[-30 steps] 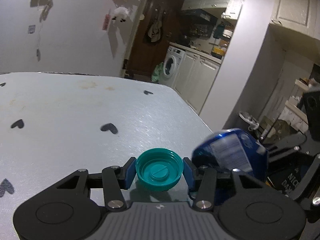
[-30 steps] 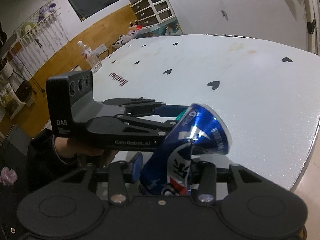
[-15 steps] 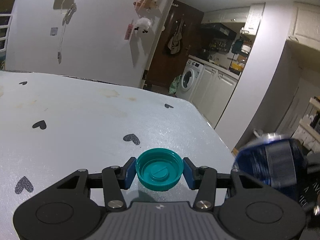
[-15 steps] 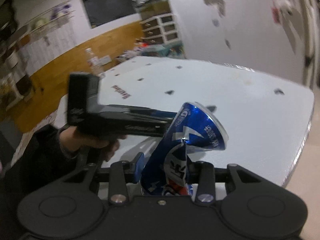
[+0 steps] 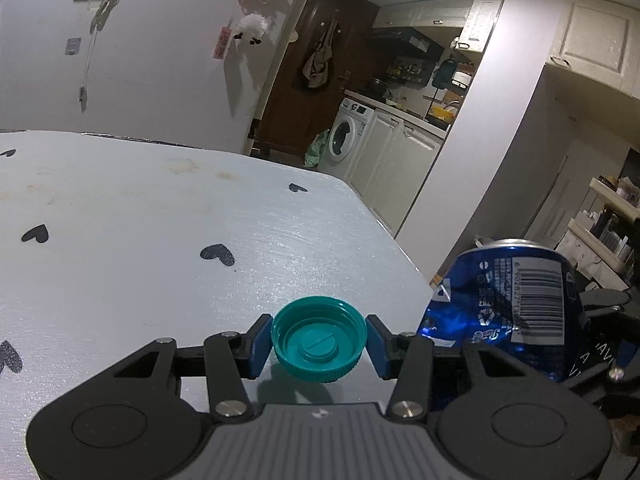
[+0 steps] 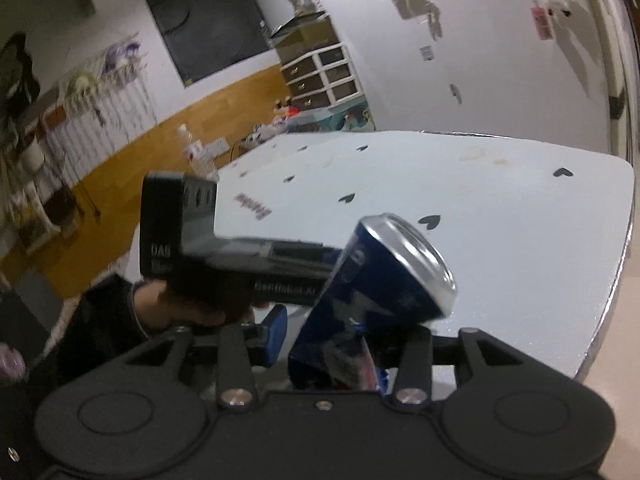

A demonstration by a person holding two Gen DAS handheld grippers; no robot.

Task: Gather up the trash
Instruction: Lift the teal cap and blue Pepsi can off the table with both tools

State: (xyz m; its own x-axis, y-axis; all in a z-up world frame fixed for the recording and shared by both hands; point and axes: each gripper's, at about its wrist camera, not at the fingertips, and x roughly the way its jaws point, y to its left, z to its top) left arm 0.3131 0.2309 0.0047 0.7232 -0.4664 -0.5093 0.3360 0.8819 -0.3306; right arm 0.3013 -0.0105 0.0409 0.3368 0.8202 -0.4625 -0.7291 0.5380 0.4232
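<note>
Left gripper [image 5: 319,344] still clamps the cap [image 5: 319,339] above the table [image 5: 120,240]. Right gripper [image 6: 340,338], jaws opening around the can [image 6: 384,280], has swung rightward off the table's near edge.

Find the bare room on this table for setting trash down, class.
Free: the tabletop from the teal cap out to the far wall edge, bearing only printed hearts and faint stains. Crowded: the near right corner, where left gripper and crushed blue can meet.
</note>
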